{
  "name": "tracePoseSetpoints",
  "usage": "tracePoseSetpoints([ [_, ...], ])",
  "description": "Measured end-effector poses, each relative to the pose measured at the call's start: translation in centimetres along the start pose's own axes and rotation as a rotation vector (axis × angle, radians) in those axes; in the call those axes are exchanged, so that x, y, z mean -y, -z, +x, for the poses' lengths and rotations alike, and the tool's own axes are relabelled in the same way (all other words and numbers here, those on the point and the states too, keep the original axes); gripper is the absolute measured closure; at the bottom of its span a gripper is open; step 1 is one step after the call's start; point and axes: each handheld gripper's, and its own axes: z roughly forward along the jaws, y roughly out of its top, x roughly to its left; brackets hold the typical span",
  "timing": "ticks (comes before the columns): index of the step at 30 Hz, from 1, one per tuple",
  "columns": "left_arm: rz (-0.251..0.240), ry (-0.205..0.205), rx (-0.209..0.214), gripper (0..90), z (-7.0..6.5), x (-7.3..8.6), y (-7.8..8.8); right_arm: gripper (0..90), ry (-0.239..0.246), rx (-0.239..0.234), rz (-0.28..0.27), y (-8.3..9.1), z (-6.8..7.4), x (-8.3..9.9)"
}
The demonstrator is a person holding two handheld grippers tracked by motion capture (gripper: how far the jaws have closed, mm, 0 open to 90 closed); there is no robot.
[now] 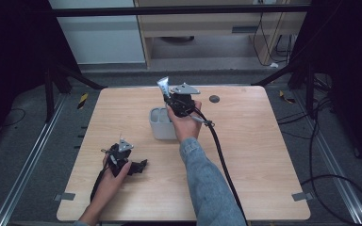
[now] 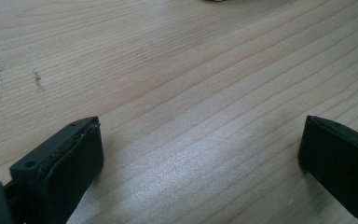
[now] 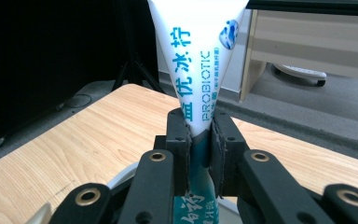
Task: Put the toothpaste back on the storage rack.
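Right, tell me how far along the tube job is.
Done: the right gripper is shut on the tube and holds it above the grey holder. In hand: the tube's lower end points down towards the holder, wide crimped end up. Left: set it inside and let go. The left gripper rests open on the table.

The pale wooden worktop [image 2: 177, 70] looks matt, with fine straight grain and a soft sheen low in the left gripper view. The white and teal plastic tube [image 3: 198, 60] is smooth and slightly glossy. The black hand-held gripper [image 3: 198, 154] clamping it is matt plastic with brass-coloured metal rivets. The small grey plastic tub [image 1: 159, 123] looks dull.
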Motion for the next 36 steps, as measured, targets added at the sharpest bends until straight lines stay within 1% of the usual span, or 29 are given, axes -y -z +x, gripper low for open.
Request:
tracePoseSetpoints([
  [5,0.000,0.000,0.000,0.0,0.0,0.0,0.0,79.3,0.013,-0.004,0.014,-0.2,0.2,0.3],
  [12,0.000,0.000,0.000,0.0,0.0,0.0,0.0,79.2,0.019,-0.006,0.027,-0.6,0.5,0.8],
  [31,0.003,-0.003,0.001,0.0,0.0,0.0,0.0,79.2,0.007,0.001,0.065,-0.4,0.3,1.7],
  [34,0.003,-0.002,0.001,0.0,0.0,0.0,0.0,79.2,0.025,-0.002,0.078,-0.5,0.5,1.9],
  [36,0.003,-0.003,0.000,0.0,0.0,0.0,0.0,79.2,0.029,0.001,0.079,-0.5,0.6,1.9],
])
